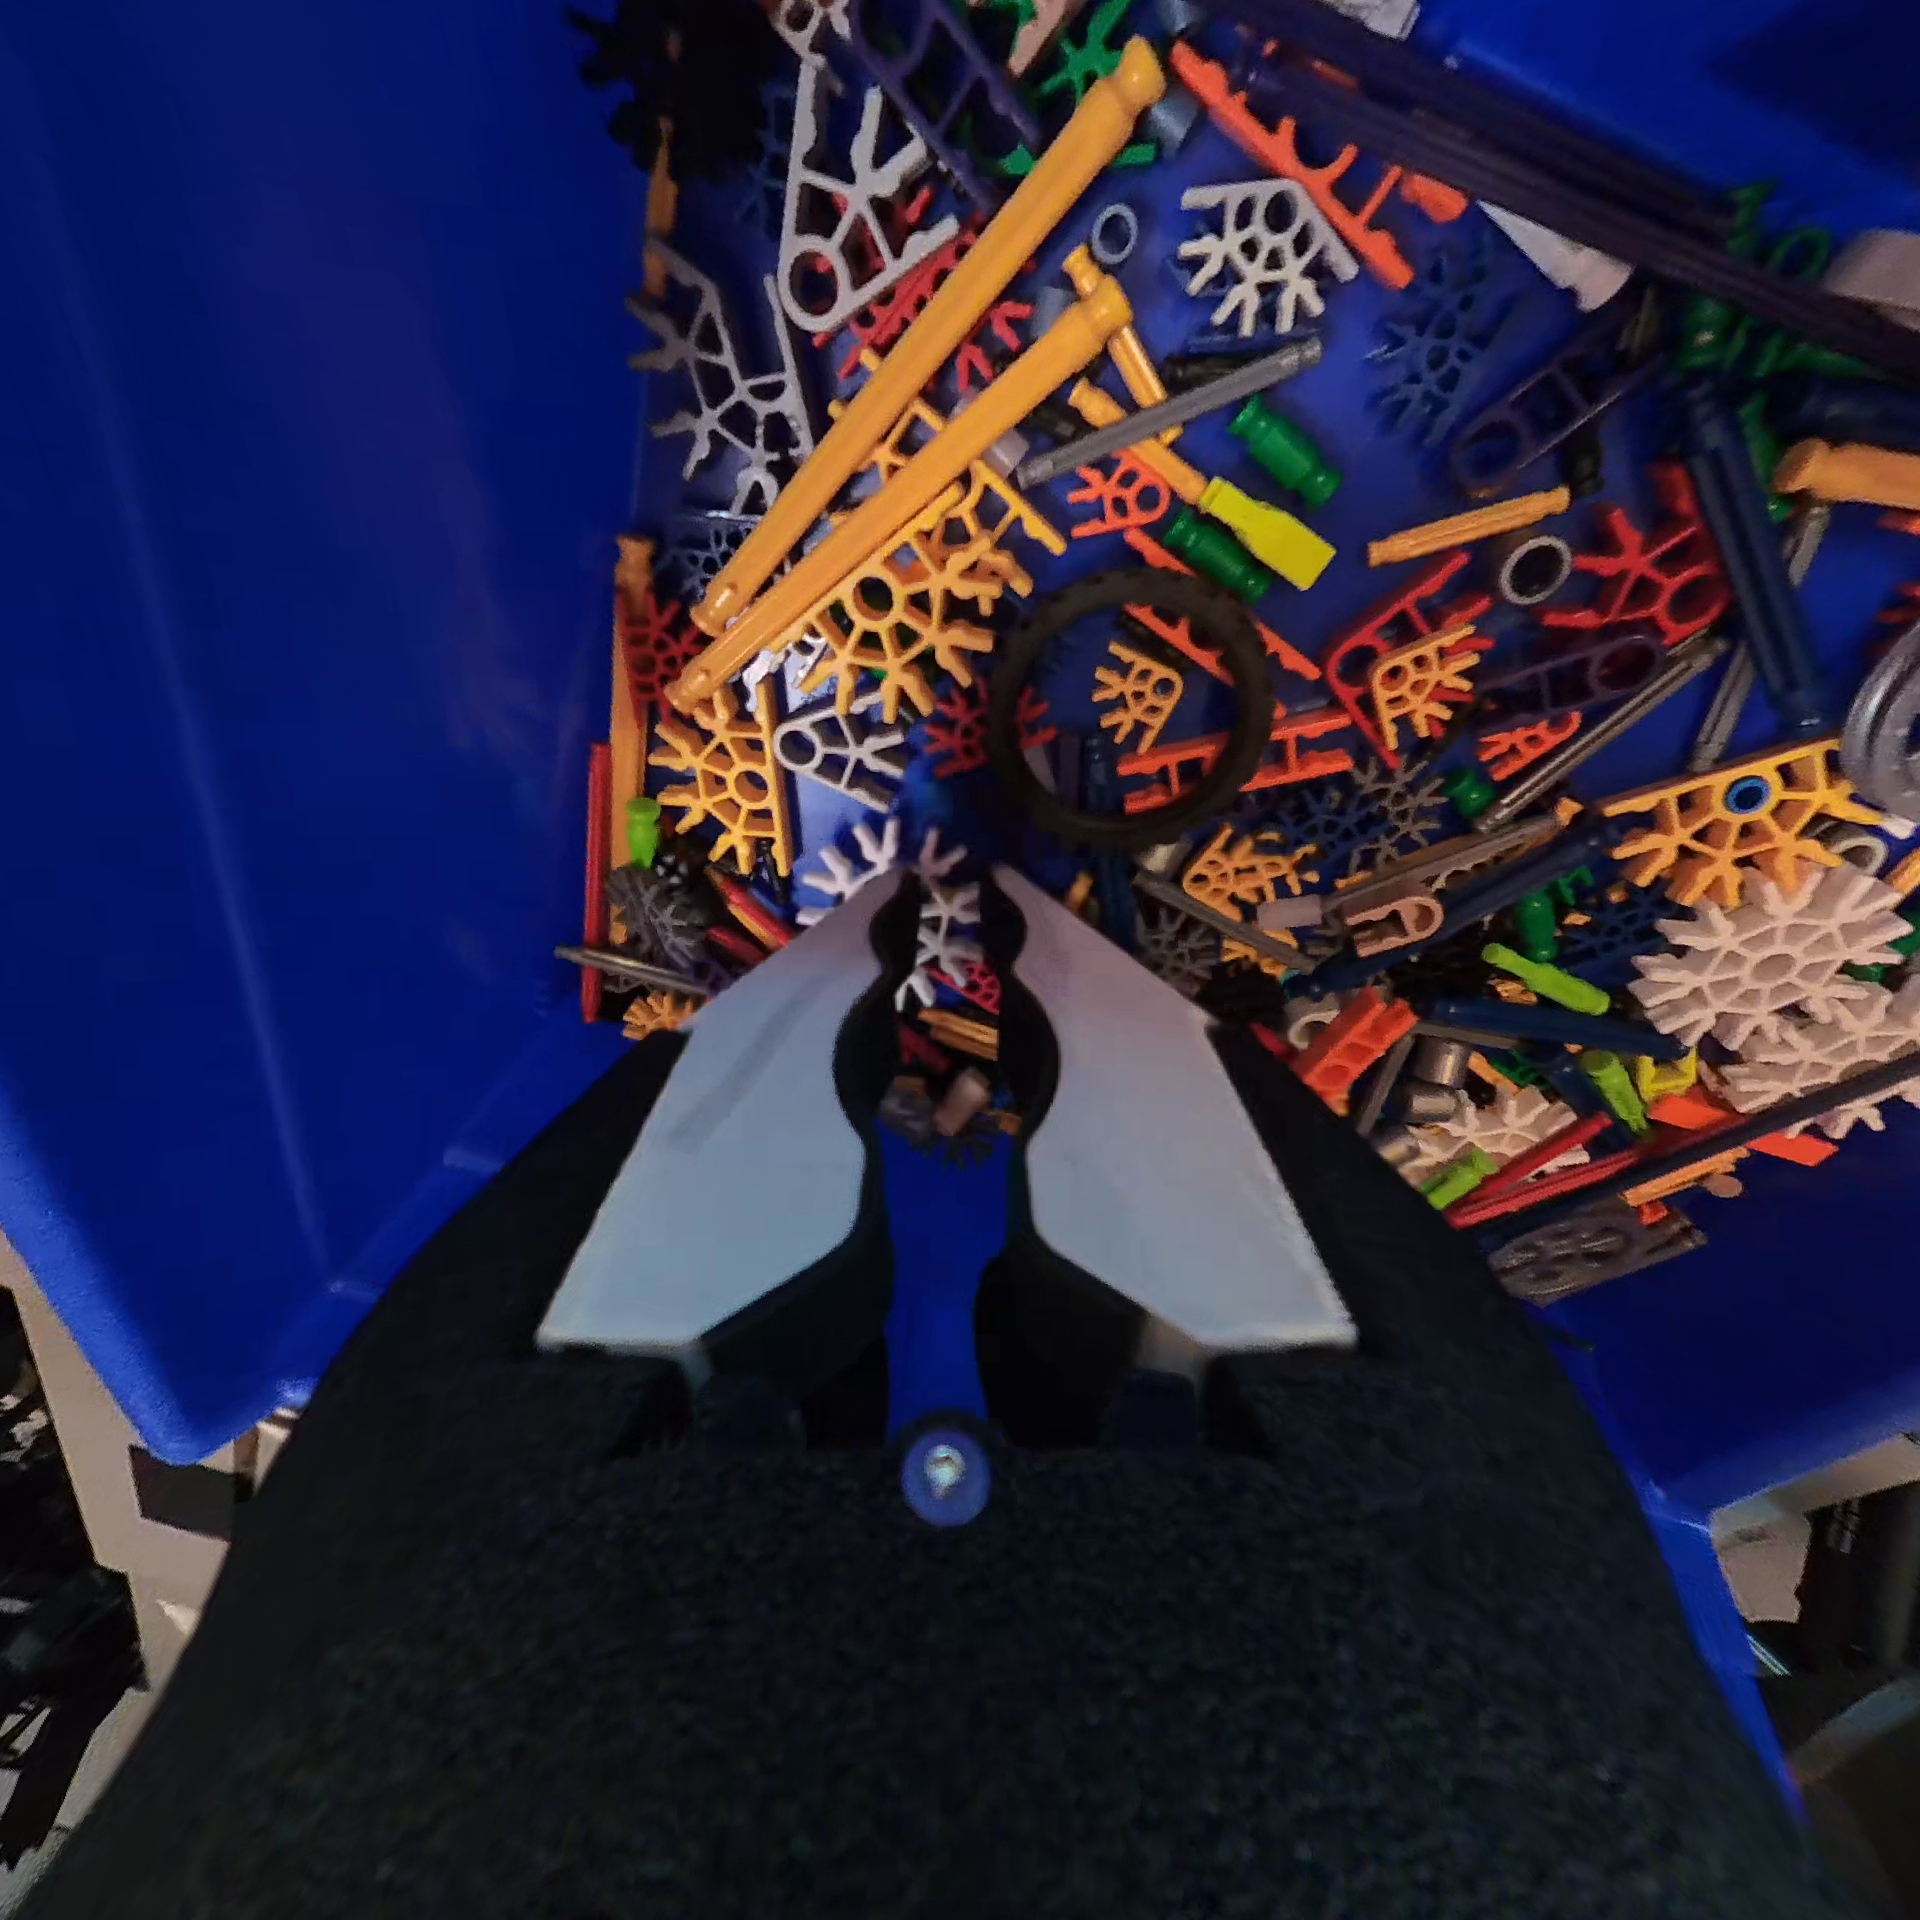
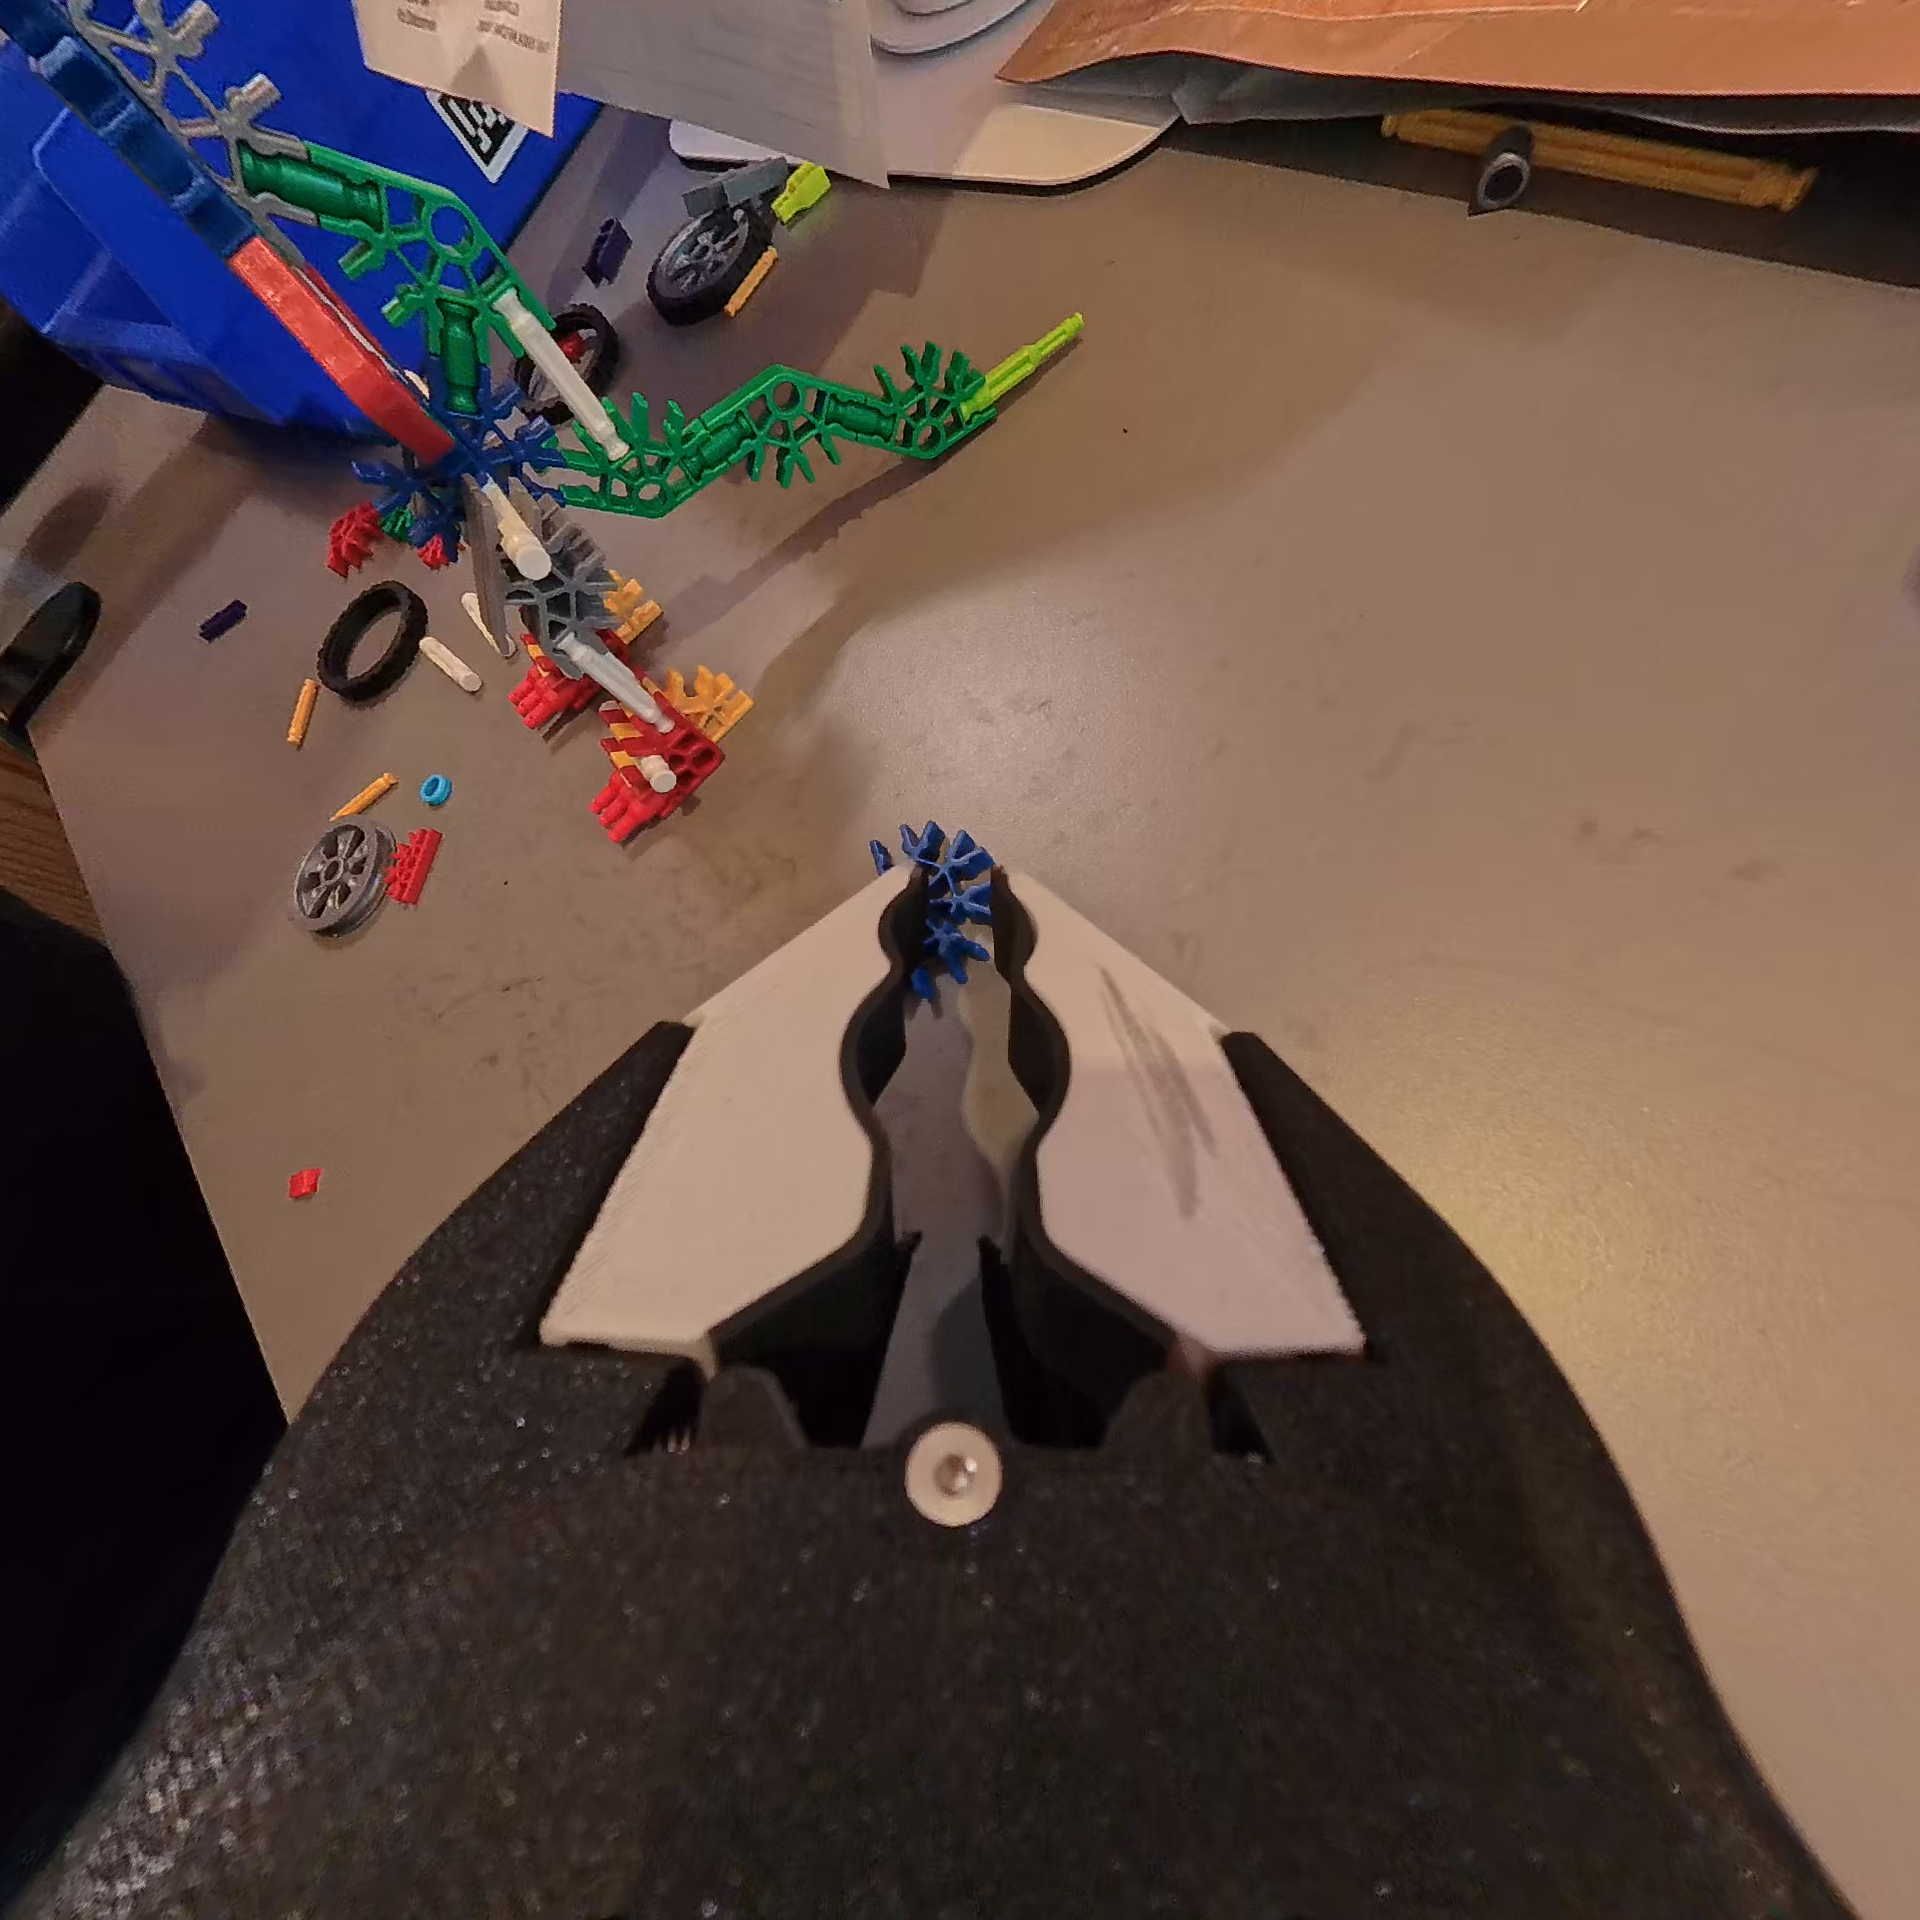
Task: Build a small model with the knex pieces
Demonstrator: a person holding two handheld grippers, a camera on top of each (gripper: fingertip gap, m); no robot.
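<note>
Right gripper [image 2: 945, 883] pinches a blue snowflake connector [image 2: 951, 909]; left gripper [image 1: 945, 883], jaws narrow, over the blue bin [image 1: 312, 727]; label [image 2: 478, 130] unreadable.

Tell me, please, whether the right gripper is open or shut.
Shut: the right gripper pinches a blue snowflake connector between its fingertips, above the table.

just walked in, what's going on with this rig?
A person holds two sets of tongs. The left tongs hang over a blue bin full of mixed plastic construction pieces, tips nearly closed just above a white snowflake connector; no grip is visible. The right tongs are shut on a blue snowflake connector above a grey table. A half-built model of green, blue and red pieces stands to their left.
</note>
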